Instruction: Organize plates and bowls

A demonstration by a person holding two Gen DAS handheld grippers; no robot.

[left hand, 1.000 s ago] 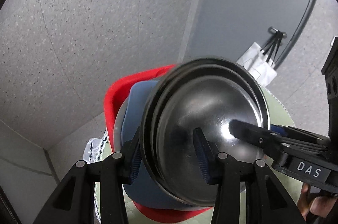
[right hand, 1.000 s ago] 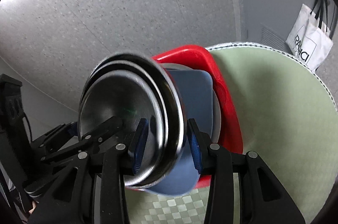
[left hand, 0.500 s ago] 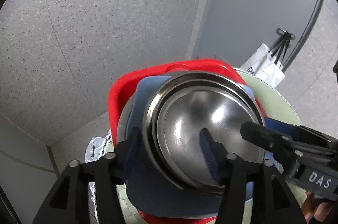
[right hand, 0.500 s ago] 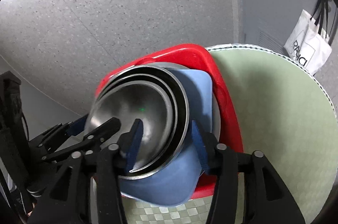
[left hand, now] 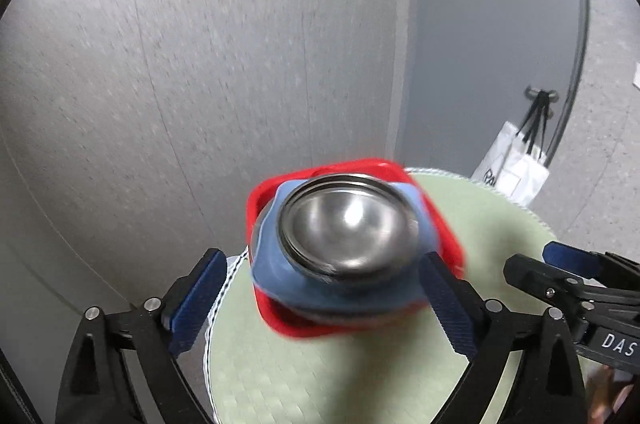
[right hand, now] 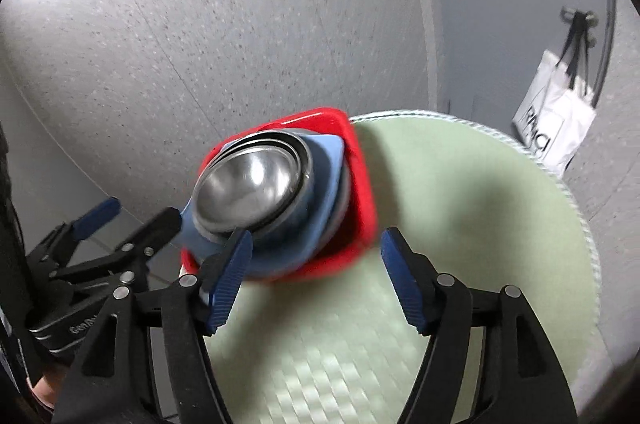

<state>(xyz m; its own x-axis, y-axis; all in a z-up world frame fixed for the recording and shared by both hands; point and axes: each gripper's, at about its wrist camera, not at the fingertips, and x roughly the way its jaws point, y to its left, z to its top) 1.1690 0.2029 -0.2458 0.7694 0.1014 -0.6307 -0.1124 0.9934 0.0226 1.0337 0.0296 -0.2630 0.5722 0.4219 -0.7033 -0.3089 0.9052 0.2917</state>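
My left gripper (left hand: 320, 300) is spread wide, its blue-padded fingers (left hand: 196, 298) standing on either side of the stack without touching it. My right gripper (right hand: 316, 280) is spread too and pinches nothing; its left pad sits just in front of the stack's near edge.

The steel bowls (left hand: 348, 224) are nested one inside another, mouths up, and rest in a blue plate (left hand: 272, 264) with rounded corners. That plate lies in a red square tray (left hand: 444, 224), with what looks like a grey rim between the two, though blur keeps me from being sure. The whole stack sits at the far left edge of the round table, which is covered by a pale green woven mat (right hand: 460, 224) with a white stitched border. From the right wrist view the tray looks tilted, its left corner reaching the table's edge.

A white tote bag (right hand: 556, 120) hangs on a wall hook beyond the table's far right edge.
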